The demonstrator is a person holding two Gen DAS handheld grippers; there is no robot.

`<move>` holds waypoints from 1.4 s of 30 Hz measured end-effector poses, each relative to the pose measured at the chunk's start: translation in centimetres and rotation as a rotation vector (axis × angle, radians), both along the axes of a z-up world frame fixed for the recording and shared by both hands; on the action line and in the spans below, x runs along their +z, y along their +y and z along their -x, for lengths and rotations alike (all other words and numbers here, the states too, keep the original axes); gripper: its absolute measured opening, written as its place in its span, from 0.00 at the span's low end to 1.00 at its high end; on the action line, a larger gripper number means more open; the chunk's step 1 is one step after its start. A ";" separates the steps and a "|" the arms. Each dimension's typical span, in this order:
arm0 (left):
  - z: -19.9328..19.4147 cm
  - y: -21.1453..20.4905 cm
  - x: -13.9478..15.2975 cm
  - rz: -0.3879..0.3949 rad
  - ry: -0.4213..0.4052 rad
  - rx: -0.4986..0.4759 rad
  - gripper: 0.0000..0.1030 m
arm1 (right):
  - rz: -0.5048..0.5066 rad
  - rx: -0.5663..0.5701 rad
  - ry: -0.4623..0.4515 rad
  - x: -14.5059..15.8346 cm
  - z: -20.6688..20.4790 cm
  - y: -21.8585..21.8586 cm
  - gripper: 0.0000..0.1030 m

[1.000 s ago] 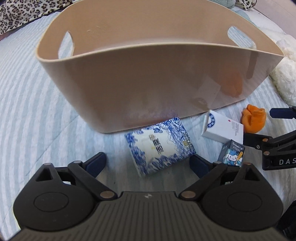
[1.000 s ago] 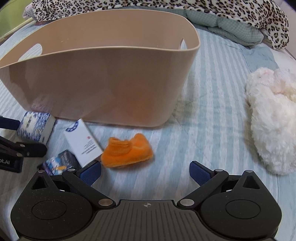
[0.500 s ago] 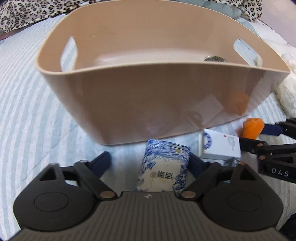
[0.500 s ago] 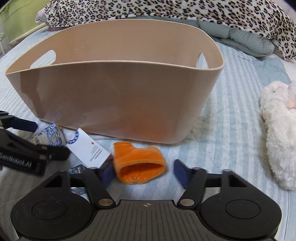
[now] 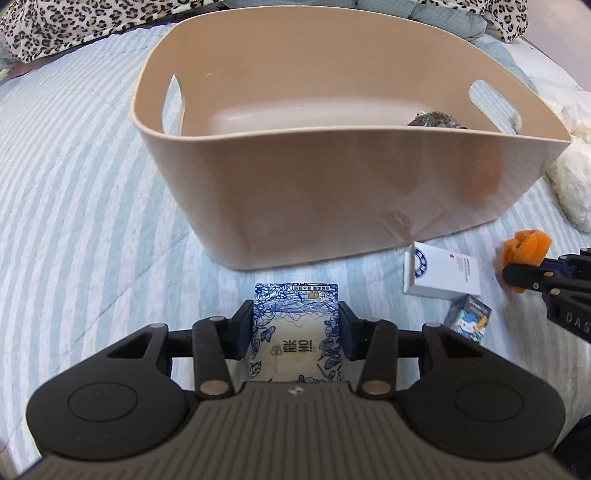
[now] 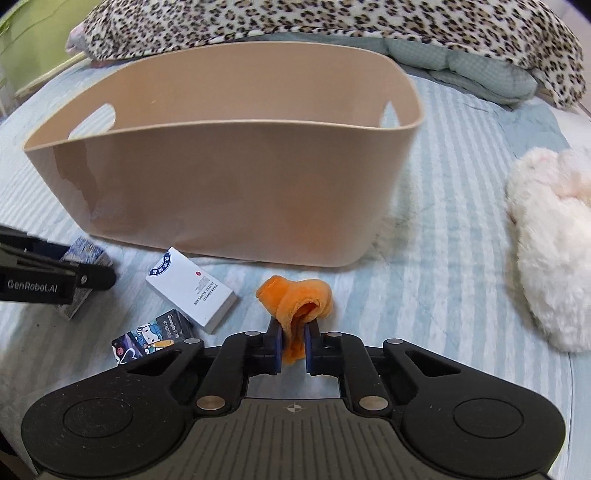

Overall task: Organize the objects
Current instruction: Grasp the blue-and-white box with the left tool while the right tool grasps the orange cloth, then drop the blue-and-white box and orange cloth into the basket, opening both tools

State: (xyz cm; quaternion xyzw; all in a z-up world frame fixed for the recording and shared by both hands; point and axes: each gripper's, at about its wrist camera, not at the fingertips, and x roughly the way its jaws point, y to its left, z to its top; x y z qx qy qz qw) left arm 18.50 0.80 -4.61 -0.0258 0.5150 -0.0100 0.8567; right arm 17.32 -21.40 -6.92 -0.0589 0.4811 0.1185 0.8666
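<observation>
My left gripper [image 5: 295, 328] is shut on a blue-and-white patterned tissue pack [image 5: 296, 332] and holds it just above the bed, in front of the beige basket [image 5: 332, 192]. My right gripper [image 6: 293, 345] is shut on an orange plush slipper [image 6: 297, 299], lifted a little off the bed, near the basket [image 6: 236, 192]. A white box [image 6: 192, 293] and a small cartoon box [image 6: 153, 334] lie on the bed between the grippers. A dark item [image 5: 434, 120] lies inside the basket at its right end.
The bed has a pale blue striped quilt [image 5: 74, 221]. A white fluffy plush [image 6: 550, 251] lies to the right. Leopard-print bedding [image 6: 332, 22] lies behind the basket. The white box [image 5: 443, 273] and cartoon box [image 5: 467, 319] also show in the left wrist view.
Both grippers were open a second ago. The left has closed on the tissue pack and lifted it. The right has closed on the orange slipper and raised it.
</observation>
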 end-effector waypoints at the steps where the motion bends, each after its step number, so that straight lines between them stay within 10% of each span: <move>1: 0.7 0.4 0.4 0.002 -0.001 -0.002 0.46 | -0.007 -0.010 -0.003 0.2 0.2 -0.3 0.10; 24: 2.9 -0.9 12.5 -0.031 -0.318 -0.078 0.46 | -0.145 -0.044 -0.275 11.0 2.6 -1.1 0.10; 42: -7.5 -2.0 7.5 -0.149 -0.262 -0.030 0.46 | -0.116 -0.084 -0.271 7.6 -6.2 1.2 0.10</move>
